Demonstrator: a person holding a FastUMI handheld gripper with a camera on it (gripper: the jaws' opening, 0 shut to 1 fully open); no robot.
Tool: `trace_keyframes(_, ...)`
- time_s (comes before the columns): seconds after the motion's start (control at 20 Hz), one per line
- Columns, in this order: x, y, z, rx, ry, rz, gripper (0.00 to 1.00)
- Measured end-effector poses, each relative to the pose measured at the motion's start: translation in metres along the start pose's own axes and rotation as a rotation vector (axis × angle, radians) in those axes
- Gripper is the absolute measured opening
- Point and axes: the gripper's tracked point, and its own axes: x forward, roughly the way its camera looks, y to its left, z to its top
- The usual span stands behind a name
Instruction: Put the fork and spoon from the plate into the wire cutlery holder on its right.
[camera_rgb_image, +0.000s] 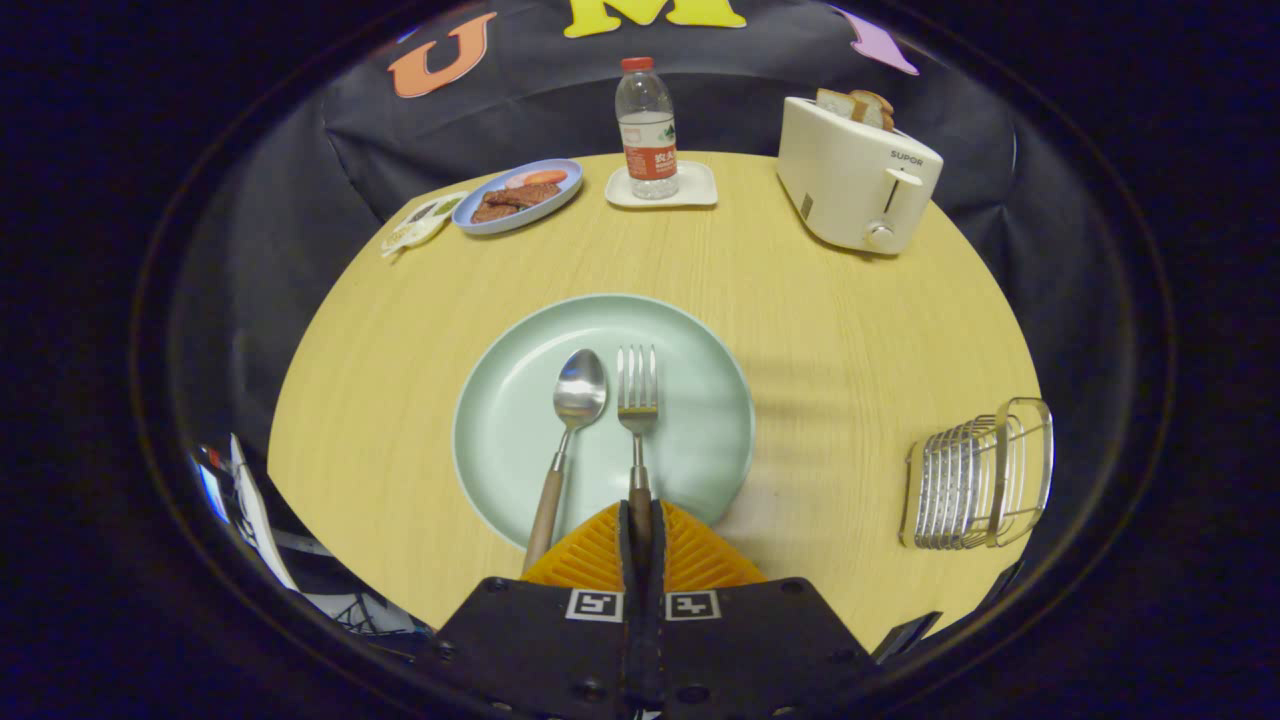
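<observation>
A pale green plate (700, 420) lies on the round wooden table just ahead of my fingers. On it rest a spoon (577, 400) and, to its right, a fork (637, 395), both with wooden handles pointing toward me. My gripper (640, 525) is shut on the fork's handle, which runs in between the two fingers at the plate's near rim. The spoon's handle passes just left of the fingers, free of them. The wire cutlery holder (980, 480) stands to the right of the plate near the table's edge.
Beyond the plate stand a water bottle (646, 125) on a white coaster, a blue plate of food (517, 195) with a small packet beside it, and a white toaster (855, 170) holding bread at the far right. Bare tabletop separates plate and holder.
</observation>
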Motion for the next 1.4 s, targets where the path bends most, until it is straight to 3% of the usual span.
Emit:
trace_keyframes(0.3,-0.081,-0.033,0.016,0.074,0.009,0.015,0.01)
trace_keyframes(0.7,-0.164,-0.163,0.025,0.118,0.026,-0.113,0.01)
trace_keyframes(0.95,-0.159,-0.203,0.000,0.171,0.111,-0.127,0.01)
trace_keyframes(1.4,-0.132,-0.214,-0.028,0.251,0.242,-0.084,0.01)
